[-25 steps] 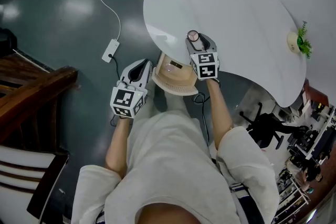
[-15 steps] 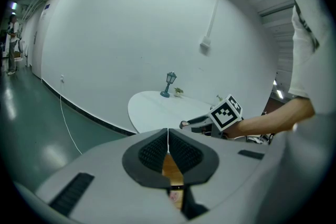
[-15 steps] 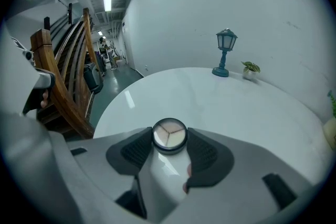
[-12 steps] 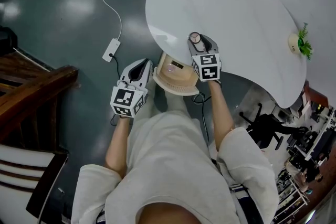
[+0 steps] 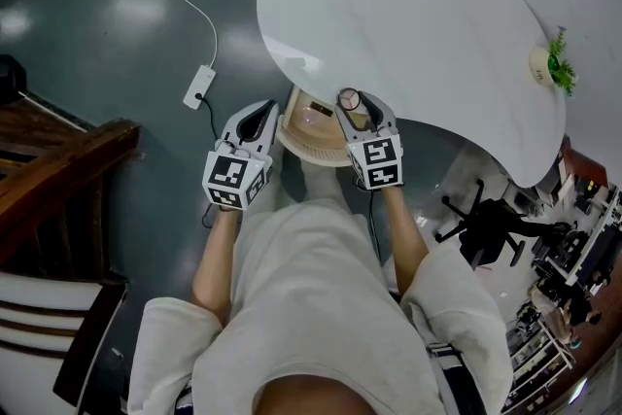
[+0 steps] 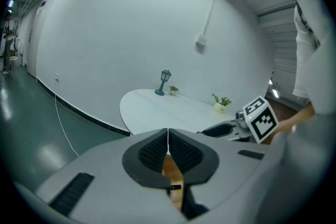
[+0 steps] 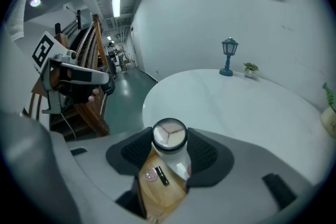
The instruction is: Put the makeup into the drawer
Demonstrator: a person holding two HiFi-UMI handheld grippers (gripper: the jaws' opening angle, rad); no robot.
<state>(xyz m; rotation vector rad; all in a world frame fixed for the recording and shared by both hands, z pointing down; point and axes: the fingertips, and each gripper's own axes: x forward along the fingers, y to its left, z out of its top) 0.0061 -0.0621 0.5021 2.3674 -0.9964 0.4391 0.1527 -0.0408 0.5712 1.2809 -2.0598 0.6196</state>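
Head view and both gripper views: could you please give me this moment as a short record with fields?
Right claw: shut on a white makeup jar, held above the drawer
Left claw: shut, empty, beside the drawer
Drawer: wooden, open under the table edge
In drawer: pink compact and black stick
Table: white, round, with a blue lamp at its far edge

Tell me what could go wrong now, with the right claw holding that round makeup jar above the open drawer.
The right claw pinches the makeup jar only by its sides, so it may slip and fall. Released from up here, it could land on the pink disc and black stick already in the drawer. The jar also looks close to the table edge and might knock it.
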